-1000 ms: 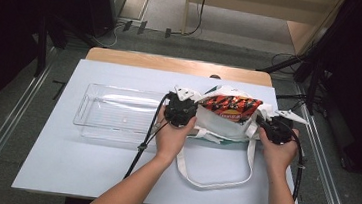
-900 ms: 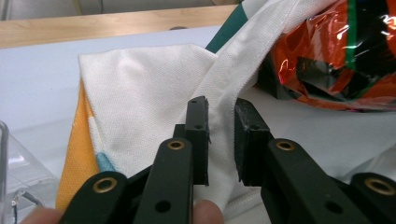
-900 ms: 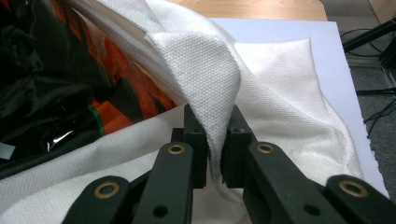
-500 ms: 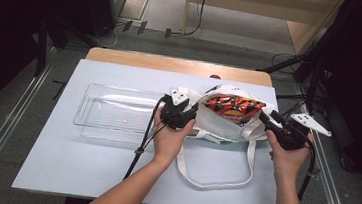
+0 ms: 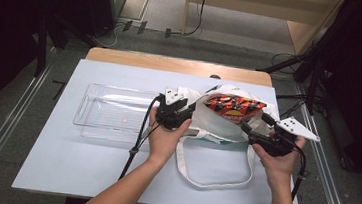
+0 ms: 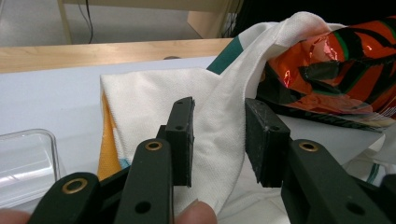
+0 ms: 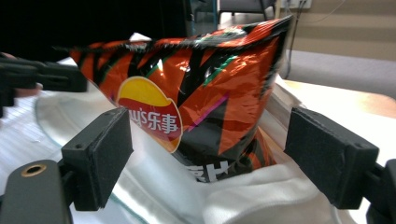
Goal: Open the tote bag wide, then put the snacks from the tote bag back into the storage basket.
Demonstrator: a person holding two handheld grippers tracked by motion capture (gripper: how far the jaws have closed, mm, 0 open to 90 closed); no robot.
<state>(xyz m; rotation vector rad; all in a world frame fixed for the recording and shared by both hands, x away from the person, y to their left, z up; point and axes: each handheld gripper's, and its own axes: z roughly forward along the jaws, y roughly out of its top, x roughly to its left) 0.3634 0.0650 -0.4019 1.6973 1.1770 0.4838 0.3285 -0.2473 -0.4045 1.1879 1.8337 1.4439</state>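
Note:
A white cloth tote bag (image 5: 206, 129) lies on the white table with an orange chip bag (image 5: 233, 107) sticking out of its mouth. My left gripper (image 5: 188, 113) sits at the bag's left rim. In the left gripper view its jaws (image 6: 218, 140) have just parted a little, and a fold of the white cloth (image 6: 154, 102) stands loose between the pads. My right gripper (image 5: 253, 123) hovers at the bag's right side. Its jaws (image 7: 210, 158) have just been opening and stand wide, with the chip bag (image 7: 196, 93) ahead of them, untouched.
A clear plastic tray (image 5: 112, 113) lies left of the bag, close behind my left hand. The bag's long strap (image 5: 211, 183) loops toward the table's near edge. A wooden strip (image 5: 172, 63) runs along the far edge, with floor beyond.
My right gripper has drawn back from the bag to the right and lifted, its jaws going from shut to wide. The left jaws have eased apart on the cloth; that hand stayed put.

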